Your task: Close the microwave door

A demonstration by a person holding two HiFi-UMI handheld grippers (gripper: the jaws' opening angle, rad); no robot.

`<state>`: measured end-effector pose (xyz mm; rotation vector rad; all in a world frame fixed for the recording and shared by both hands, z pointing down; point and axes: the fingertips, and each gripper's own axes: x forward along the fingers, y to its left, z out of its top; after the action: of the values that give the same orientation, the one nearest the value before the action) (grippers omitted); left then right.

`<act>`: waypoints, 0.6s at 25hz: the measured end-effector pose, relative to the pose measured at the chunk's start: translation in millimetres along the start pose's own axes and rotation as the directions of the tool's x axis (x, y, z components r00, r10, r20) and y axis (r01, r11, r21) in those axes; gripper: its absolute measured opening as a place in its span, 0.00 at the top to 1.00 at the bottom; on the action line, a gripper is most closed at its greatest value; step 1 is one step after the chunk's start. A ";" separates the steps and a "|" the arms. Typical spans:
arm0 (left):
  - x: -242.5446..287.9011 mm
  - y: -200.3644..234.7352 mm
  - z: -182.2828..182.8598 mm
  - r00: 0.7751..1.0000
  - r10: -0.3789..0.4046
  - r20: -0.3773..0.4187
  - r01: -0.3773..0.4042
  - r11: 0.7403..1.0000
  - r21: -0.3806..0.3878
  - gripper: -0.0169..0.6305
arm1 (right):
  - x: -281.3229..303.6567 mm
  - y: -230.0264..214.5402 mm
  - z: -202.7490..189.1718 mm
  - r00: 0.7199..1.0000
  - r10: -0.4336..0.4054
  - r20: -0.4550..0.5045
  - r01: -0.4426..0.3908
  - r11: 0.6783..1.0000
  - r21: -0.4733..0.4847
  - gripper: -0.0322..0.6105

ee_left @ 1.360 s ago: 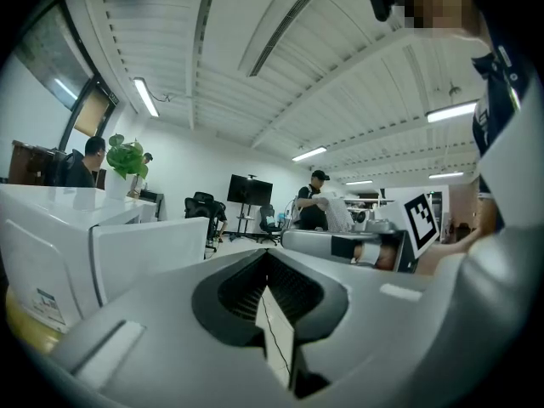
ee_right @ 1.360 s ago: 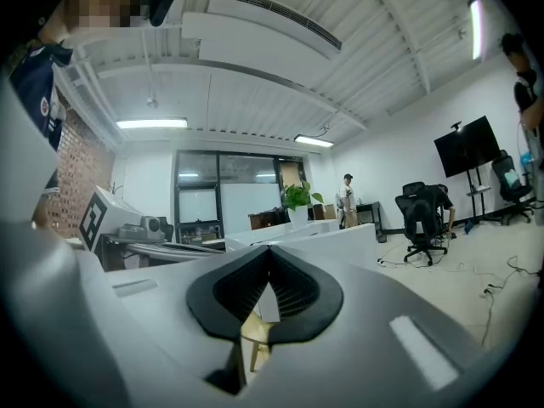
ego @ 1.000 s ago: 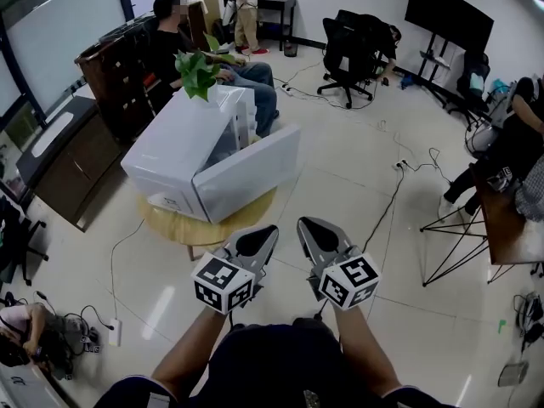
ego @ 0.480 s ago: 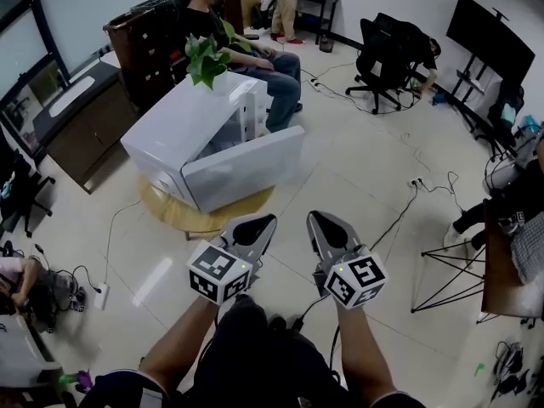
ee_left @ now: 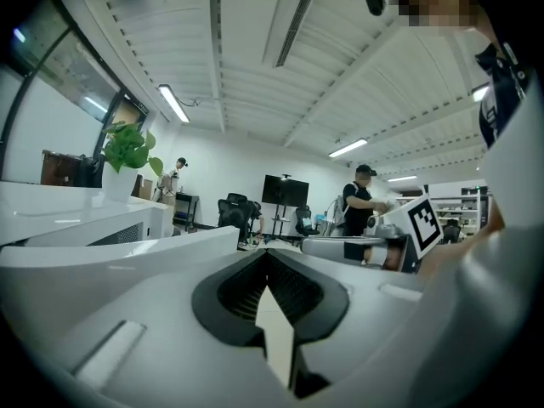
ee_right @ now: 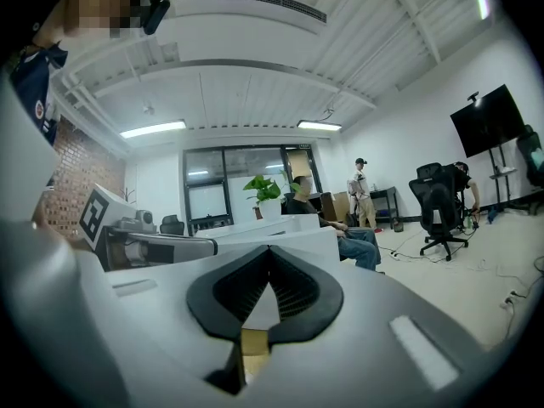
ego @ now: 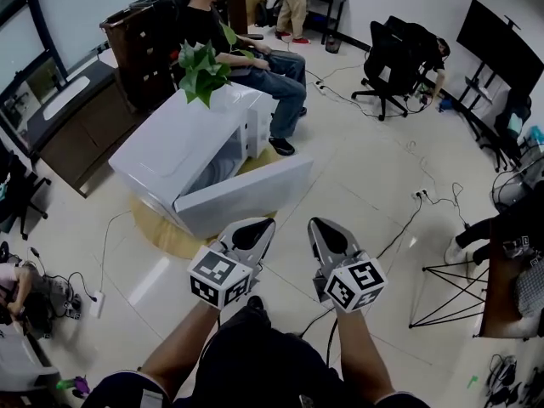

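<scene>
A white microwave [ego: 174, 138] stands on a low round wooden table [ego: 155, 230], with a potted plant [ego: 202, 68] on its top. Its door [ego: 251, 194] hangs open, swung out toward me and to the right. Both grippers are held side by side just short of the door's near edge. The left gripper [ego: 256, 231] is shut and empty, and so is the right gripper [ego: 325, 230]. The left gripper view has the door [ee_left: 127, 246] low on the left beyond the shut tips [ee_left: 268, 253]. In the right gripper view the door [ee_right: 285, 243] sits straight ahead of the tips [ee_right: 269, 252].
A person [ego: 234, 45] sits just behind the microwave. A dark cabinet [ego: 136, 45] stands at the back left, an office chair [ego: 398, 53] and a TV on a stand [ego: 500, 41] at the back right. Cables [ego: 406, 219] and a folding stand [ego: 442, 287] lie on the floor to the right.
The microwave has drawn nearer in the head view, and both grippers have come forward toward the open door. The door stays open and both grippers stay shut.
</scene>
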<state>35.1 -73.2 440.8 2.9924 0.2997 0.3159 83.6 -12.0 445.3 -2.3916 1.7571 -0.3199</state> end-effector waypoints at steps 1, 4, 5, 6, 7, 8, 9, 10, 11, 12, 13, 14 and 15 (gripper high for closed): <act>3.9 4.8 0.2 1.000 -0.006 0.002 0.006 1.000 -0.002 0.96 | 6.7 -4.6 -0.1 1.000 0.000 -0.003 0.000 1.000 -0.001 0.95; 14.5 14.3 0.1 1.000 -0.019 0.007 0.019 1.000 -0.002 0.96 | 25.1 -17.0 -1.1 1.000 -0.003 -0.010 0.003 1.000 -0.001 0.95; 17.8 17.0 -1.0 1.000 -0.018 0.005 0.018 1.000 0.000 0.96 | 31.0 -20.8 -1.2 1.000 -0.003 -0.012 0.003 1.000 0.000 0.95; 20.9 19.9 -2.5 1.000 -0.016 0.000 0.016 1.000 0.000 0.96 | 36.7 -24.5 -1.1 1.000 -0.003 -0.014 0.003 1.000 0.000 0.95; 23.7 22.9 -3.9 1.000 -0.013 -0.004 0.013 1.000 -0.003 0.96 | 41.8 -28.2 -0.7 1.000 -0.001 -0.016 0.001 1.000 -0.001 0.95; 26.2 26.1 -5.0 1.000 -0.009 -0.008 0.009 1.000 -0.008 0.96 | 46.5 -32.0 0.2 1.000 0.000 -0.017 0.000 1.000 -0.002 0.95; 28.3 29.4 -5.8 1.000 -0.004 -0.011 0.003 1.000 -0.013 0.96 | 50.8 -35.5 1.4 1.000 0.001 -0.019 -0.001 1.000 -0.002 0.95; 30.4 32.9 -6.5 1.000 0.003 -0.014 -0.003 1.000 -0.019 0.96 | 54.7 -39.0 3.0 1.000 0.002 -0.020 -0.002 1.000 -0.004 0.95; 32.9 36.1 -7.2 1.000 0.009 -0.016 -0.010 1.000 -0.024 0.96 | 58.2 -43.0 4.8 1.000 0.004 -0.021 -0.004 1.000 -0.007 0.95; 36.2 38.9 -7.5 1.000 0.016 -0.017 -0.016 0.999 -0.029 0.96 | 61.5 -48.2 6.6 1.000 0.004 -0.022 -0.004 1.000 -0.011 0.95; 40.0 41.1 -7.1 1.000 0.022 -0.016 -0.022 0.999 -0.034 0.96 | 64.8 -54.7 8.2 1.000 0.003 -0.023 -0.003 1.000 -0.014 0.95; 44.2 43.0 -6.5 1.000 0.027 -0.015 -0.028 0.999 -0.037 0.96 | 68.4 -62.1 9.5 1.000 0.000 -0.025 -0.001 1.000 -0.016 0.95; 48.4 44.6 -6.0 0.999 0.033 -0.014 -0.034 0.999 -0.039 0.96 | 72.2 -69.6 10.3 1.000 0.000 -0.028 0.000 1.000 -0.018 0.95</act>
<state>88.4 -105.9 462.0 2.9603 0.2417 0.3416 171.2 -60.1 458.5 -2.4110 1.7797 -0.3397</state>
